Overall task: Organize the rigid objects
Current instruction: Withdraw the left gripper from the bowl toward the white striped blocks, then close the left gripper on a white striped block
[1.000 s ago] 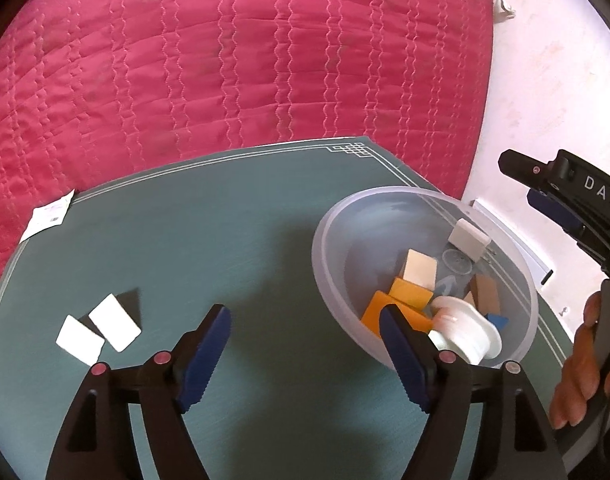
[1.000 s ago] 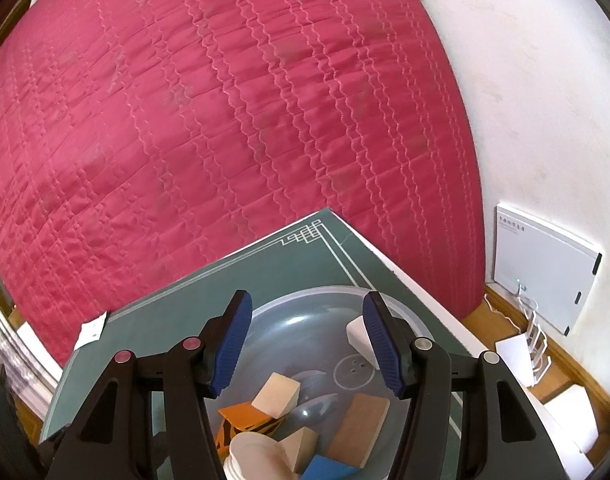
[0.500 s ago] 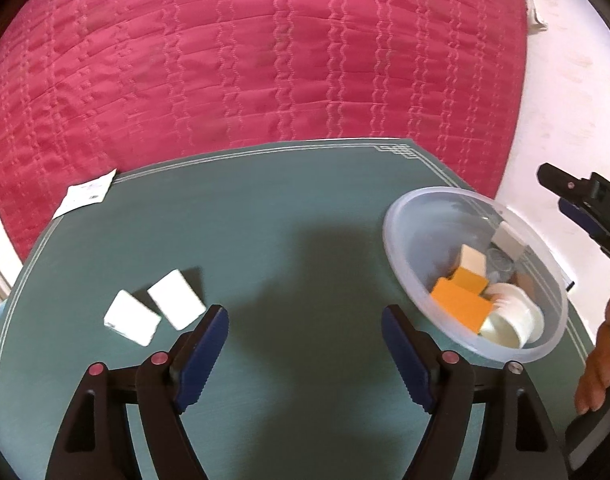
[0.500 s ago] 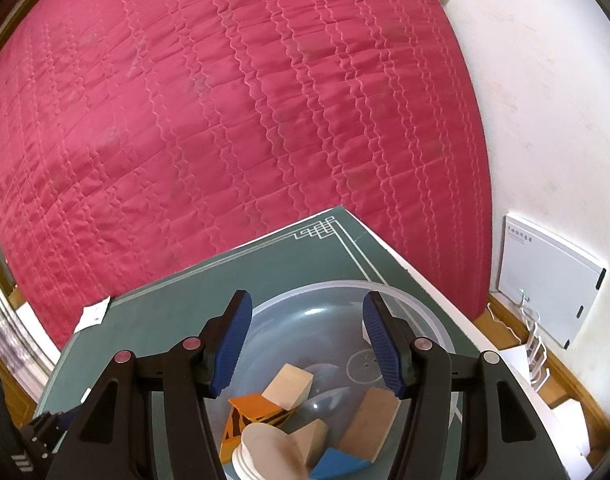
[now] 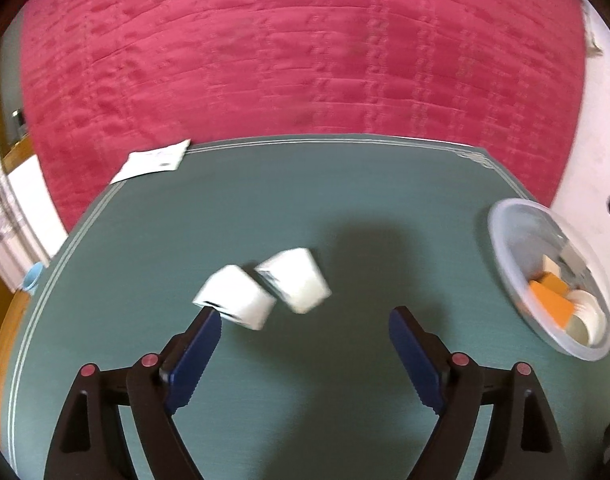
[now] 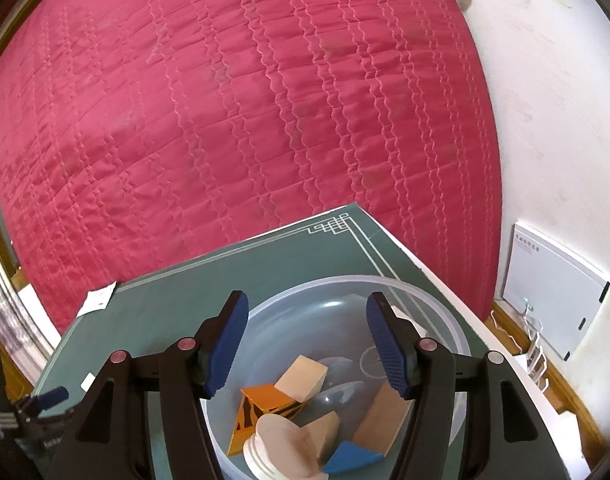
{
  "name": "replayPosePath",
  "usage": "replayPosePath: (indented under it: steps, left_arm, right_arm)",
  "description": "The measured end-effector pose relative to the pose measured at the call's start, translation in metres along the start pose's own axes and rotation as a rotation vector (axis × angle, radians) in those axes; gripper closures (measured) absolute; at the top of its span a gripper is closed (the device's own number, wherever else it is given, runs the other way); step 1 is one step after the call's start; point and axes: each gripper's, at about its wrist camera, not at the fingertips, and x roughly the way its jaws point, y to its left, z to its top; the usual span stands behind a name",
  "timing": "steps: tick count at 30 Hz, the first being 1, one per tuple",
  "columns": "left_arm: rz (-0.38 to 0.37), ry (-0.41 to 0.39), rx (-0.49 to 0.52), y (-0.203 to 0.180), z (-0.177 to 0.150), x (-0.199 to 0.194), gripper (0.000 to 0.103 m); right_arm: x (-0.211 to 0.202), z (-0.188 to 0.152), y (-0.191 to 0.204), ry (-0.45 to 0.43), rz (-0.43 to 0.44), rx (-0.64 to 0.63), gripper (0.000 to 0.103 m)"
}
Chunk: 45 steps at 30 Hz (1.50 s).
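Leftward the left tongs (image 5: 301, 330) swung, opening emptily over two white blocks (image 5: 291, 280); right tongs (image 6: 307, 344) opening emptily.

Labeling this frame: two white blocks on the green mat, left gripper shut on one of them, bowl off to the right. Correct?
Not quite. In the left wrist view the left gripper holds nothing; its jaws are opening. The two white blocks lie free on the green mat, bowl at right.

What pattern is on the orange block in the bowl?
Black stripes on the orange block, clearest in the right wrist view.

Black jaws; ribbed blue pads (image 5: 193, 360)
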Motion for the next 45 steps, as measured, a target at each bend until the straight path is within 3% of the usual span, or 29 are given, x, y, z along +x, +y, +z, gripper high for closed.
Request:
replayPosePath:
  steps: [6,16,31,45]
  left_arm:
    - [0.075,0.01,-0.062,0.03,0.001,0.009,0.014]
    - [0.145,0.058,-0.103,0.047,-0.002,0.031,0.014]
    - [0.183,0.105,-0.18,0.051,0.015,0.062,0.014]
    - [0.187,0.116,-0.167,0.071,0.0,0.046,0.011]
  right_arm:
    - [-0.001,-0.002,0.006,0.001,0.015,-0.018,0.04]
    - [-0.012,-0.015,0.034,-0.001,0.073,-0.119,0.04]
    - [-0.02,-0.035,0.066,0.008,0.136,-0.248,0.04]
    - [-0.021,-0.048,0.079,0.037,0.175,-0.305,0.04]
